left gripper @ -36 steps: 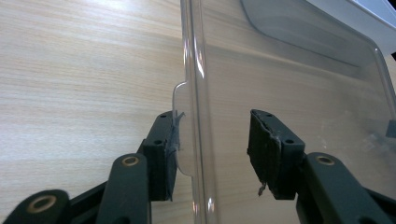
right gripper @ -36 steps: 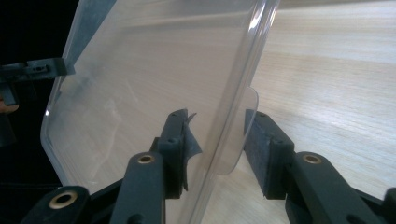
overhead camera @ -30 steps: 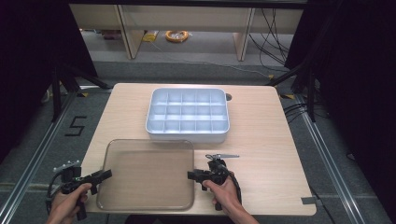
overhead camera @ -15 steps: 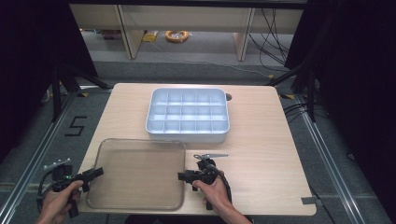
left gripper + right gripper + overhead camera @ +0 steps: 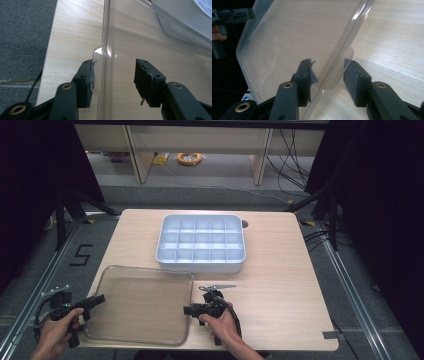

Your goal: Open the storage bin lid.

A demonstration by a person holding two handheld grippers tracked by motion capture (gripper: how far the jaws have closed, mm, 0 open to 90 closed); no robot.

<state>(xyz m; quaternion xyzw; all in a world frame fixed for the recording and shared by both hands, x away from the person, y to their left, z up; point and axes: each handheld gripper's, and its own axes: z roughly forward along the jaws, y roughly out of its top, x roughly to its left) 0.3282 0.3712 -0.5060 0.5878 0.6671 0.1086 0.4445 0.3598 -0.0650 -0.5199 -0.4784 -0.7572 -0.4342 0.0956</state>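
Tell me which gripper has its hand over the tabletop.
The right gripper, at the clear lid's right edge; the left gripper reaches in from beyond the table's left edge.

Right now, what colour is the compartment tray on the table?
The compartment tray is pale bluish white, seen best in the high view.

1 clear lid [image 5: 140,304], 1 compartment tray [image 5: 201,243], 2 grippers: left [image 5: 97,299], right [image 5: 187,310]; 1 table [image 5: 280,285].

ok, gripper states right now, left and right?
Left gripper: open, lid rim between fingers, not clamped.
Right gripper: open, lid tab between fingers, not clamped.
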